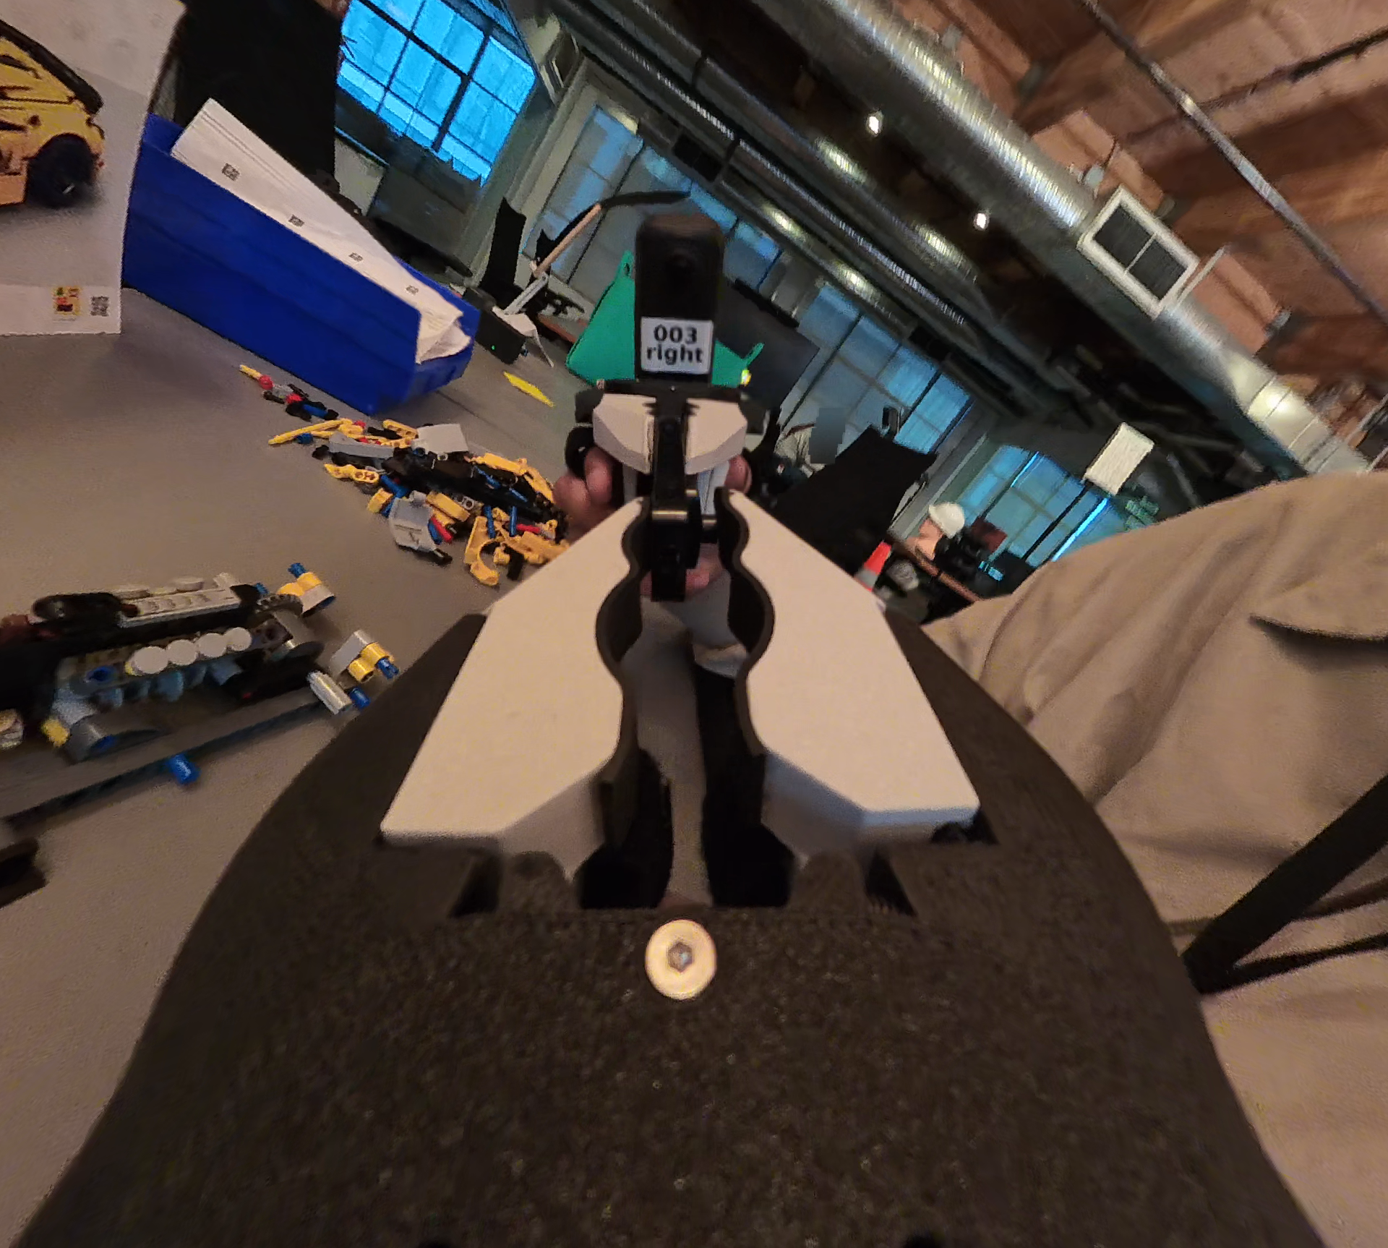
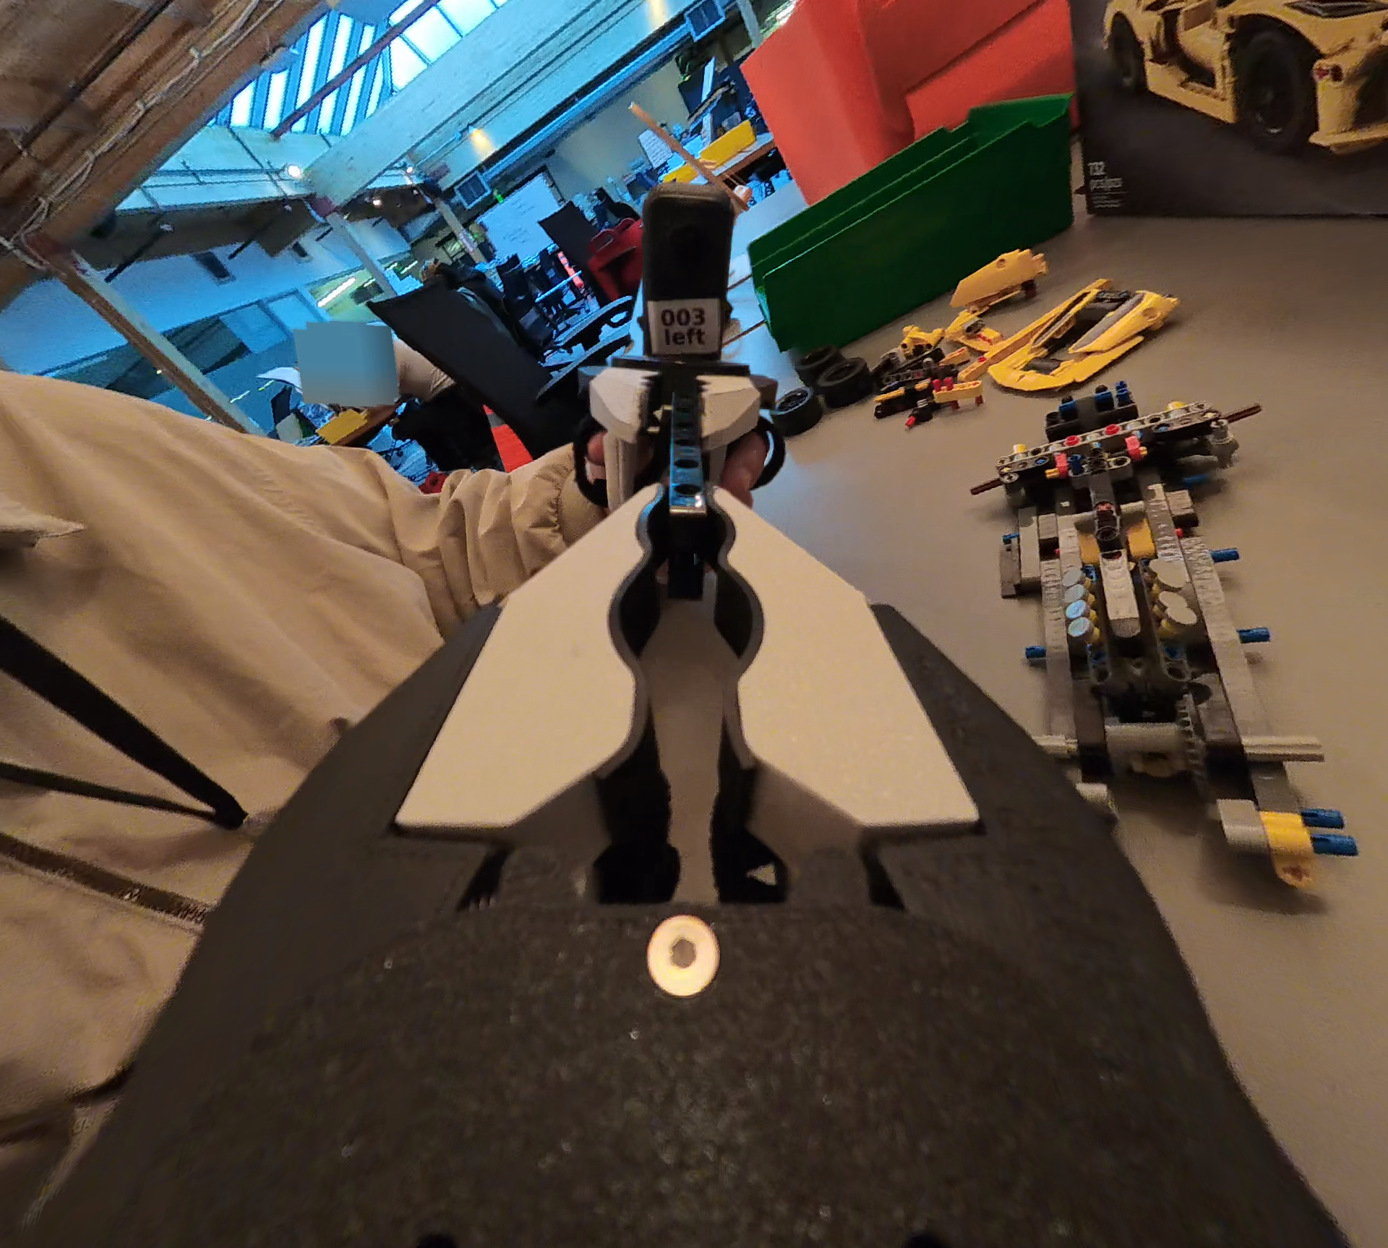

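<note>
My left gripper (image 1: 680, 506) and right gripper (image 2: 685, 498) face each other in the air above a grey table (image 1: 173, 461). Both are shut on opposite ends of one black holed beam (image 2: 683, 453), which also shows between my left fingers (image 1: 667, 558). The right gripper shows beyond the beam in the left wrist view (image 1: 668, 438), the left gripper in the right wrist view (image 2: 680, 416). A partly built grey and black brick car chassis (image 2: 1149, 611) lies on the table beside the grippers; it also shows in the left wrist view (image 1: 165, 663).
Loose yellow, black and blue parts (image 1: 466, 491), yellow body panels (image 2: 1066, 340) and black wheels (image 2: 826, 378) lie on the table. Behind stand a blue bin with papers (image 1: 285, 288), a green bin (image 2: 916, 235), an orange container (image 2: 939, 25) and a box picturing a yellow car (image 2: 1239, 32). A beige sleeve (image 2: 263, 536) is close by. Across from one pair of fingers to the other is roughly 4 centimeters.
</note>
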